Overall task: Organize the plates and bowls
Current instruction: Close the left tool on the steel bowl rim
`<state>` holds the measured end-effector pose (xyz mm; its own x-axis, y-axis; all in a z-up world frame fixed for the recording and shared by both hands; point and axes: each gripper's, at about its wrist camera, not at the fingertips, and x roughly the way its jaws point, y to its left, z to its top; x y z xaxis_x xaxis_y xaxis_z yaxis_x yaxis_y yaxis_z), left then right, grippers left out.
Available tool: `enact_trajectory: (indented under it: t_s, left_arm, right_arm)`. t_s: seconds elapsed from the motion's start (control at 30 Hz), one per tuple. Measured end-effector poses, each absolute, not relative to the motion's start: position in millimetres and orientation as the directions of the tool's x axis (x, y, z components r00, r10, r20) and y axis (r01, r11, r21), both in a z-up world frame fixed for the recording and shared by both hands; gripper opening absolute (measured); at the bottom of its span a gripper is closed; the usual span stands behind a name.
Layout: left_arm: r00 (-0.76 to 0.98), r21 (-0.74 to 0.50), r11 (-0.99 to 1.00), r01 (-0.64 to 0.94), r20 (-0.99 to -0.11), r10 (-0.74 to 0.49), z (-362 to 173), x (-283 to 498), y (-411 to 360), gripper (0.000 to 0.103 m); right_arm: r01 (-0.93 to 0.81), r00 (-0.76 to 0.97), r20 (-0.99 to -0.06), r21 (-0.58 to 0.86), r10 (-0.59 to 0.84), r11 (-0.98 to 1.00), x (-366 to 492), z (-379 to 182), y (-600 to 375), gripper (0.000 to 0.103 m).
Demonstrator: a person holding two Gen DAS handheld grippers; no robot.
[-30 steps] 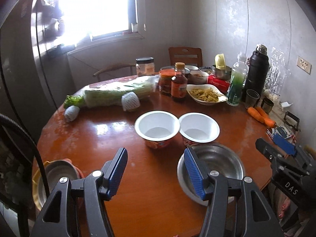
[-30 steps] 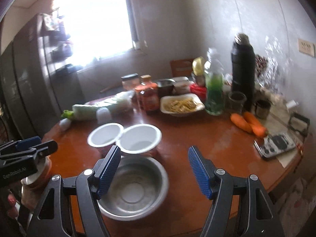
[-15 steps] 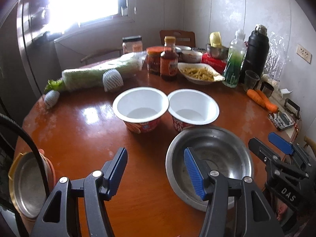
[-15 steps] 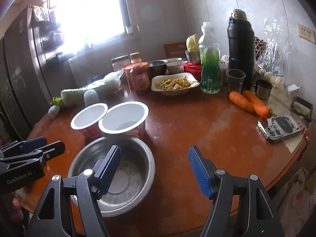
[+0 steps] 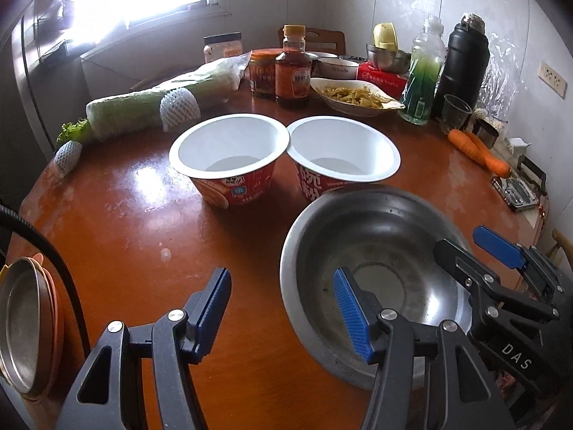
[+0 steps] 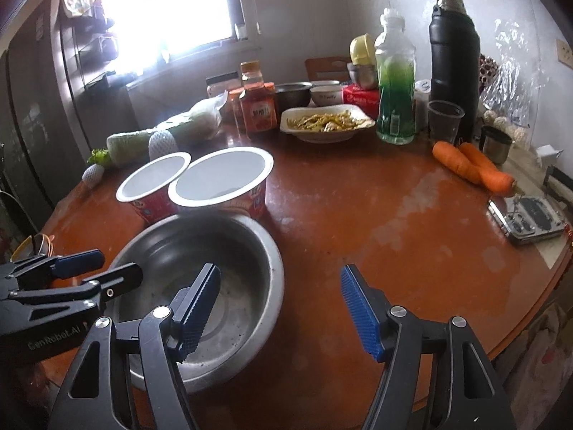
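On the desk (image 5: pixel 136 222), two noodle cups (image 5: pixel 229 159) (image 5: pixel 343 159) stand side by side, rims touching. The steel bowl (image 5: pixel 372 251) sits just before the right cup. Behind them lie a wrapped cabbage (image 5: pixel 150 107), jars, a dish of food (image 5: pixel 354 95) and a thermos (image 5: pixel 462 68); carrots (image 5: pixel 478 147) lie to the right.

Two paper noodle bowls (image 5: pixel 229 159) (image 5: pixel 343 159), one steel basin (image 5: pixel 372 279), two carrots (image 6: pixel 456 159) (image 6: pixel 485 166), one thermos (image 6: pixel 454 68), one green bottle (image 6: pixel 395 86), one food plate (image 6: pixel 326 123).
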<state>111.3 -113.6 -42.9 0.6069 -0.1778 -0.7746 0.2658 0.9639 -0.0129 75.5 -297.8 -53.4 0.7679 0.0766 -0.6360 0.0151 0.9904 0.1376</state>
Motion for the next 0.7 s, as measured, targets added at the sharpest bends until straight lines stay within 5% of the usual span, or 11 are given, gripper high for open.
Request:
enact_trajectory:
  t_s: [0.5, 0.7]
  left_arm:
    - [0.586, -0.037, 0.959, 0.28, -0.785, -0.202, -56, 116, -118, 0.058]
    - [0.578, -0.039, 0.952, 0.303, -0.787, -0.216, -59, 117, -124, 0.045]
  right_arm:
    - [-0.029, 0.749, -0.655, 0.121, 0.102, 0.992, 84, -66, -287, 0.043]
    - [-0.057, 0.735, -0.665, 0.13, 0.129, 0.99, 86, -69, -279, 0.037]
